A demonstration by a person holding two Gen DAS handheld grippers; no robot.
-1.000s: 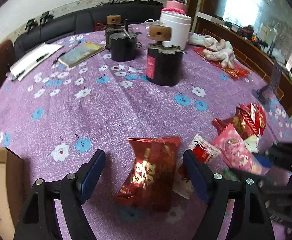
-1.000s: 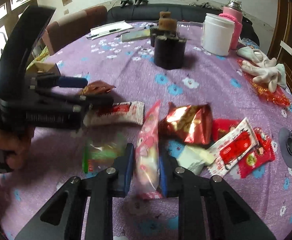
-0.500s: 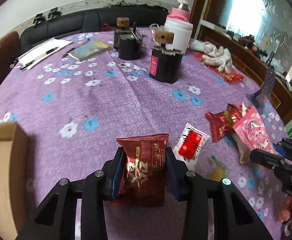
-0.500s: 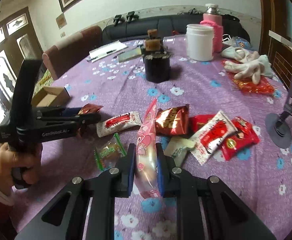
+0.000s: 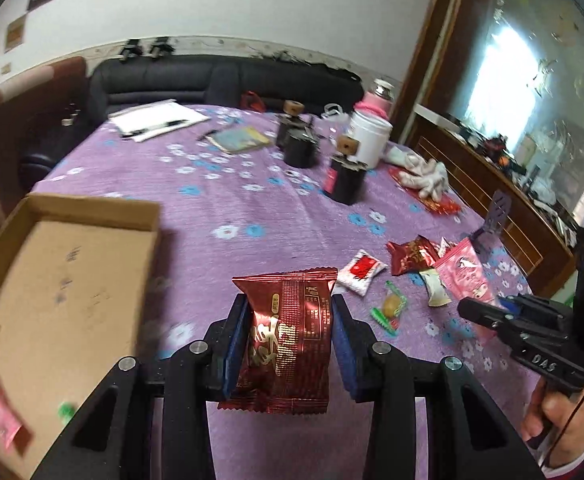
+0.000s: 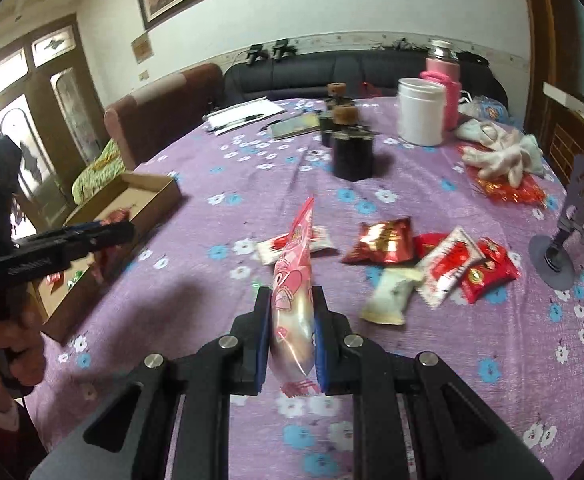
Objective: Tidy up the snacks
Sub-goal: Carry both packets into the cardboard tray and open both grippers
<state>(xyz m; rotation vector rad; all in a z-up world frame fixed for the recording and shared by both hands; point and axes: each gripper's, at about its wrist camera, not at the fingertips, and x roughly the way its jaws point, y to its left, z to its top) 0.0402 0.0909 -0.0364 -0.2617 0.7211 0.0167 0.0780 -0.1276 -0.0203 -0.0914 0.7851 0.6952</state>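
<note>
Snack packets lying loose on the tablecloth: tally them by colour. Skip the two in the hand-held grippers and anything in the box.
Red packets: 3
White packets with red print: 2
Cream packet: 1
Green candy: 1
Total: 7

Cardboard box cut off at left edge, its contents too blurred to ID.

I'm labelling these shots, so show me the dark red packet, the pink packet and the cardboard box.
dark red packet [image 5: 288, 336], left wrist view, printed front.
pink packet [image 6: 294, 280], right wrist view, middle of wrapper.
cardboard box [image 5: 92, 210], left wrist view, far wall.
</note>
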